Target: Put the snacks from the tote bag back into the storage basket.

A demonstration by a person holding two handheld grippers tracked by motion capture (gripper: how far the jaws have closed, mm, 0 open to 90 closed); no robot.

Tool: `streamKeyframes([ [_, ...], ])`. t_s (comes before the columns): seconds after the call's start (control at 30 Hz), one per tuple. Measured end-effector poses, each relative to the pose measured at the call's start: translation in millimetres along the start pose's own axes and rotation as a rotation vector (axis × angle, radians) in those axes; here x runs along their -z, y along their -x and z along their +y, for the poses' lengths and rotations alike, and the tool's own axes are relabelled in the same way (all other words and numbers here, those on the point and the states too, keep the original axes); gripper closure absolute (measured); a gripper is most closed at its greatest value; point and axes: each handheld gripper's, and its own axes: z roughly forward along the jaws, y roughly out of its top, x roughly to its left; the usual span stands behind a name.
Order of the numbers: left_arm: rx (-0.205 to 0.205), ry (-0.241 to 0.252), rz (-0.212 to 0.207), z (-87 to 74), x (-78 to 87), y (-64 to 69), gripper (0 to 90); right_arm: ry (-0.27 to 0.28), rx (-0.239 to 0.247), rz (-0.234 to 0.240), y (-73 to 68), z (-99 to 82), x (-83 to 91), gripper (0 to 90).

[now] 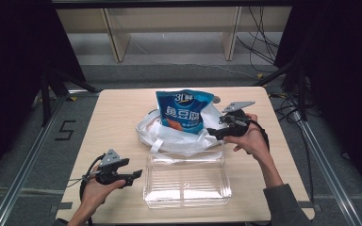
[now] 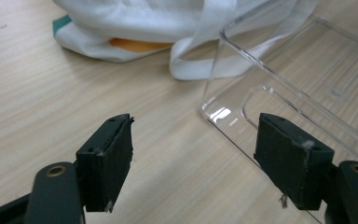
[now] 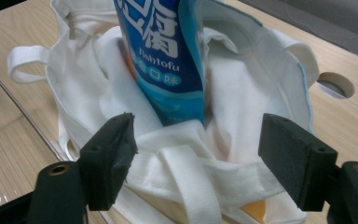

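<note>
High view is showing a pale wooden worktop (image 1: 118,113) with a white cloth bag (image 1: 169,136) lying at its middle, a blue fish-tofu packet (image 1: 181,110) standing up out of the bag's mouth, and a clear plastic box (image 1: 186,181) sitting just in front of the bag, nearer the person. The left gripper (image 1: 134,175) is hovering low over the worktop just beside the box's left wall, its jaws standing spread with nothing between them; in the left gripper view the box's near corner (image 2: 223,114) is lying just ahead of the open jaws, the bag (image 2: 135,23) farther off. The right gripper (image 1: 212,132) is resting at the bag's right edge, pointing toward the packet. In the right gripper view its jaws are standing wide apart, the bag's folded rim and a strap (image 3: 191,182) lying between them without being pinched, and the packet (image 3: 168,51) rising just beyond.
</note>
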Motion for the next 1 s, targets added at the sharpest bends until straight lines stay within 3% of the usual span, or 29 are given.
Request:
streamKeyframes([
  [0.03,0.006,-0.014,-0.002,-0.9,1.1,1.0,26.5,-0.008,-0.01,0.01,-3.1,1.7,2.9,25.8],
  [0.07,0.006,-0.003,-0.001,-2.2,1.4,2.5,26.1,-0.002,0.019,0.012,-1.9,3.2,4.0,25.9],
  [0.1,-0.001,0.009,0.007,-3.7,1.5,2.9,25.8,0.019,0.006,0.012,-3.9,3.3,3.2,25.5],
  [0.13,-0.014,-0.02,-0.001,-3.7,4.0,1.9,25.8,-0.005,0.013,0.014,-3.8,4.8,5.2,24.8],
  [0.17,-0.015,-0.019,0.0,-5.2,5.2,2.7,25.8,-0.009,0.029,0.013,-3.1,6.0,5.7,24.4],
  [0.2,0.01,0.0,0.006,-6.4,5.0,5.0,25.6,0.014,0.046,-0.009,-1.8,7.4,4.5,24.3],
  [0.23,0.012,-0.007,0.006,-7.5,6.9,4.9,25.4,-0.031,0.035,0.0,-2.1,9.6,8.6,24.3],
  [0.3,0.013,0.006,0.002,-9.9,8.6,4.1,25.3,0.015,0.047,-0.013,-0.4,12.3,8.4,24.3],
  [0.33,0.011,-0.006,0.006,-10.7,10.2,3.3,25.1,-0.009,0.042,0.0,-0.2,15.3,11.1,24.1],
  [0.37,0.016,-0.004,0.006,-11.6,10.4,3.3,25.0,0.003,0.063,-0.01,1.9,17.2,10.4,24.1],
  [0.4,0.019,0.007,0.004,-12.9,9.6,3.3,24.9,-0.015,0.055,-0.018,1.6,19.3,12.2,23.9],
  [0.43,-0.012,-0.036,0.007,-12.9,12.6,1.0,24.7,-0.011,0.058,-0.017,2.2,21.4,13.3,24.1],
  [0.47,0.014,-0.016,0.009,-14.0,11.0,2.6,24.4,-0.002,0.063,-0.021,3.3,23.5,14.5,24.0],
  [0.6,0.027,-0.011,0.012,-16.1,11.0,4.7,24.5,-0.017,0.069,-0.005,5.1,32.0,21.0,23.7],
  [0.7,-0.007,-0.024,0.01,-16.8,12.6,2.9,24.5,-0.023,0.085,-0.011,6.1,36.7,23.0,23.5],
  [0.77,0.02,-0.015,0.015,-17.0,12.2,4.2,24.4,-0.02,0.086,-0.015,6.0,40.6,24.1,23.4],
  [0.83,0.011,-0.021,0.016,-17.3,12.6,3.2,24.5,-0.039,0.094,-0.009,8.0,45.8,26.2,23.5],
  [0.9,0.029,-0.016,0.017,-18.1,11.7,4.5,24.4,-0.024,0.113,-0.008,8.4,51.2,25.5,23.5],
  [0.97,0.015,-0.013,0.017,-17.8,11.4,4.5,24.5,-0.011,0.111,-0.001,8.6,57.3,24.9,23.3],
  [1.0,-0.001,-0.02,0.013,-17.6,11.9,3.6,24.5,-0.03,0.119,0.007,8.4,61.4,26.4,23.2],
])
